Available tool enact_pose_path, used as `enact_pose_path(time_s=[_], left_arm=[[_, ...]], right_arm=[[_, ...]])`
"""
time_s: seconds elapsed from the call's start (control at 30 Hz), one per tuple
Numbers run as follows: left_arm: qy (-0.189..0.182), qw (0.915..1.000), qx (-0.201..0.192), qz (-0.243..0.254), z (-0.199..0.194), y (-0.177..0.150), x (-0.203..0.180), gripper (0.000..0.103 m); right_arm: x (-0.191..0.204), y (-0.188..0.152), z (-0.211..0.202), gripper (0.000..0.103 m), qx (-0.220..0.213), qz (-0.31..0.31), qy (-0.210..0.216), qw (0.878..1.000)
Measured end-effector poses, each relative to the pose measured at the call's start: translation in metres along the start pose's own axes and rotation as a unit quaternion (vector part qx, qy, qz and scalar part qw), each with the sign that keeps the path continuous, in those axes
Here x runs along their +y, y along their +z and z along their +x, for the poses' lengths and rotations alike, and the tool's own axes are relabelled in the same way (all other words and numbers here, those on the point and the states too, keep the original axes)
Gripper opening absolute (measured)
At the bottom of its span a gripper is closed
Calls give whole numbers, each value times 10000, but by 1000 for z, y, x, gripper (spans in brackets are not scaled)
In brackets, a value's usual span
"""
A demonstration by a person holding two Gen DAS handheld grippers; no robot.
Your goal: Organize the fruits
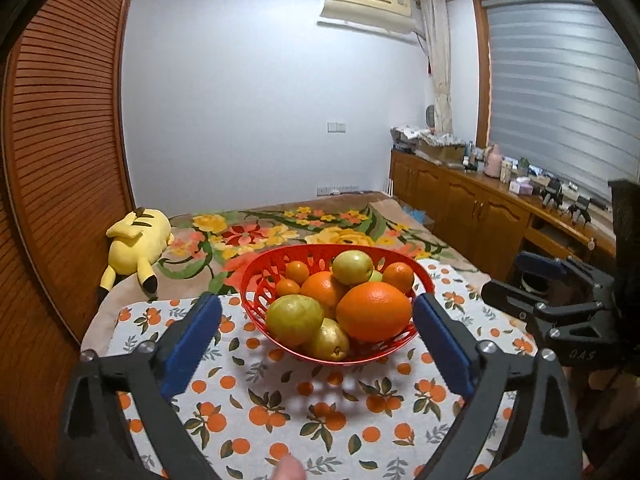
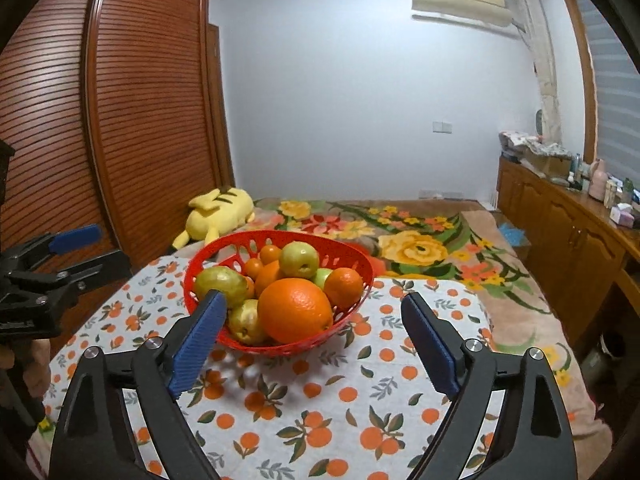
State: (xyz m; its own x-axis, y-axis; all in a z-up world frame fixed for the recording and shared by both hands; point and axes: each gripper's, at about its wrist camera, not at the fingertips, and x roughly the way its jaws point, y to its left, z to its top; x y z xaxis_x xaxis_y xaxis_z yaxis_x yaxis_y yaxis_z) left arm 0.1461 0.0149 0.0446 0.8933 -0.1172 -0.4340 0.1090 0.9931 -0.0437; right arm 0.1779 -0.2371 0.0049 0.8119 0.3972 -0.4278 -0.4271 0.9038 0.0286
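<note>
A red perforated basket stands on an orange-print cloth. It holds a big orange, smaller oranges and tangerines, and green-yellow pears. My left gripper is open just before the basket, nothing between its blue pads. My right gripper is open too, its left pad overlapping the basket's near rim in the picture. Each gripper shows at the edge of the other's view, the right gripper and the left gripper.
The cloth lies on a bed with a floral blanket. A yellow plush toy lies at the far left by a slatted wooden wardrobe. A cluttered wooden cabinet runs along the right under a window blind.
</note>
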Motion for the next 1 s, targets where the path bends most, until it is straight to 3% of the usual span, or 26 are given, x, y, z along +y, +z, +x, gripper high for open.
enact_pose_path(time_s=[1.0], left_arm=[[222,9996,-174,-50,-75,-27,-6,98]], right_arm=[[26,-13,-69,94,-427,-66,-176,9989]])
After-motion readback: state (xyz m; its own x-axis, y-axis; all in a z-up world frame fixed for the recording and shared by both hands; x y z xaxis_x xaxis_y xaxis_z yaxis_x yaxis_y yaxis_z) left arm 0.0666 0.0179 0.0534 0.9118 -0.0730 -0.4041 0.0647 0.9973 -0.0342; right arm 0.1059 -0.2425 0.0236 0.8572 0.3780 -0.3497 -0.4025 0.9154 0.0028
